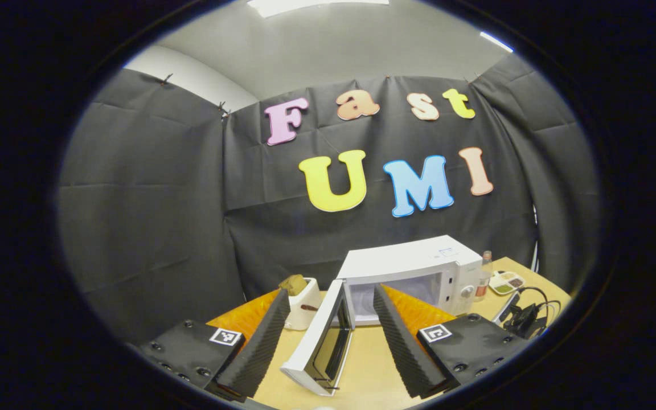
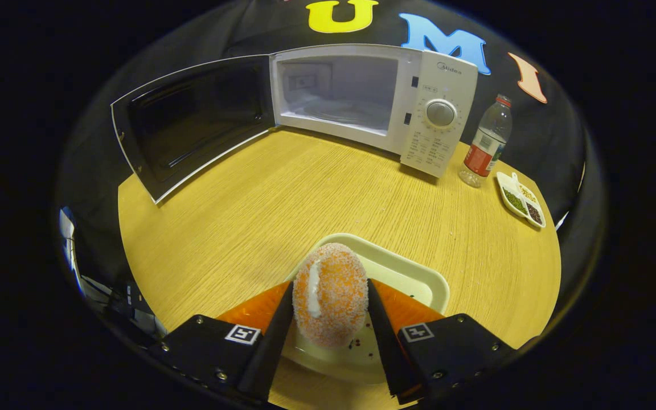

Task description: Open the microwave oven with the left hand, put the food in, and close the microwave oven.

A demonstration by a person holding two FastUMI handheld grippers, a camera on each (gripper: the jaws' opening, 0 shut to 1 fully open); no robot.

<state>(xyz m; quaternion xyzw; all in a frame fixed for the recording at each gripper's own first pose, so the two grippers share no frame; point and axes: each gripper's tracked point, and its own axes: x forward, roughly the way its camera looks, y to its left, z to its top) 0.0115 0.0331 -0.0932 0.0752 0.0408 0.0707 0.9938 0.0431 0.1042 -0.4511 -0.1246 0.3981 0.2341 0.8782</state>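
The white microwave oven stands at the back of the round table with its door swung wide open to the left and its cavity bare. In the right gripper view a sugar-coated orange bun sits upright between the fingers of my right gripper, which is shut on it just above a pale plate. In the left gripper view my left gripper is open, held up in front of the microwave oven, with the open door edge-on between its fingers.
A plastic bottle and a small divided dish of condiments stand right of the microwave. In the left gripper view a white toaster with bread sits left of the door, and black cables lie at the table's right edge.
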